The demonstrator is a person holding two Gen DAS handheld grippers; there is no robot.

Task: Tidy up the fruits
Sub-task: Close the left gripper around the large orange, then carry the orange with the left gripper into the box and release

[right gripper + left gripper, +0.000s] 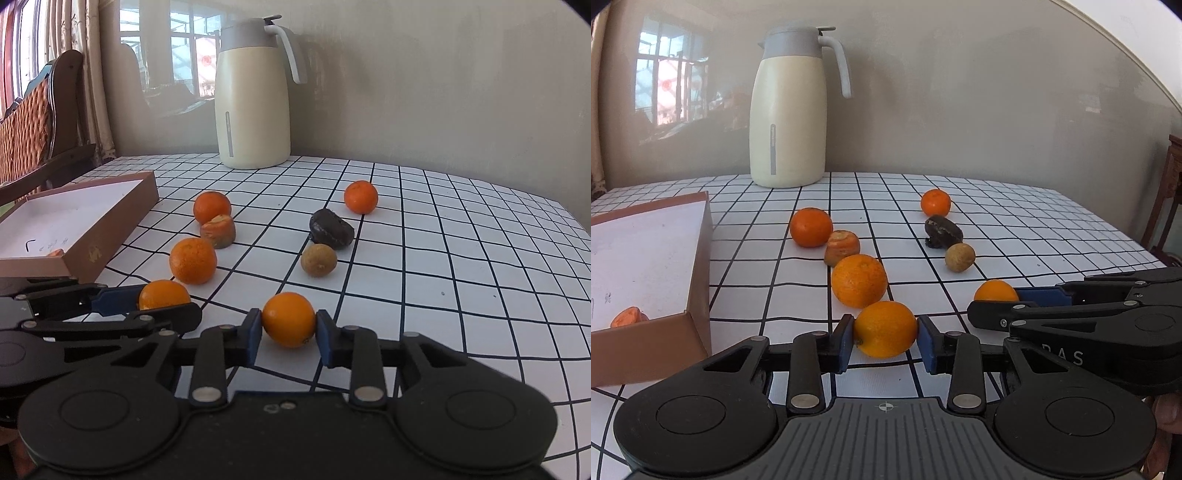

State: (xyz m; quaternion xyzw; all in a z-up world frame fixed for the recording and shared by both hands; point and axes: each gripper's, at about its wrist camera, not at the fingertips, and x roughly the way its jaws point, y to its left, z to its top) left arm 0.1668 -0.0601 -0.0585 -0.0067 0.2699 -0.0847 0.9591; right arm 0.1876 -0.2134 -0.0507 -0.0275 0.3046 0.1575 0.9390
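My left gripper [885,341] is shut on an orange [885,328] just above the checked tablecloth; it also shows in the right wrist view [166,301] gripping that orange [162,293]. My right gripper [289,328] is shut on another orange [289,319]; in the left wrist view it [997,299] holds that orange [995,290] from the right. Loose oranges [858,280] [811,227] [935,202], a peeled piece [842,247], a dark fruit [943,230] and a small brown fruit [959,257] lie on the cloth.
A brown cardboard box [698,258] with a white inside stands at the left and holds an orange piece [629,316]. A cream thermos jug [790,110] stands at the back by the wall. A wooden chair [40,122] is beyond the table's left edge.
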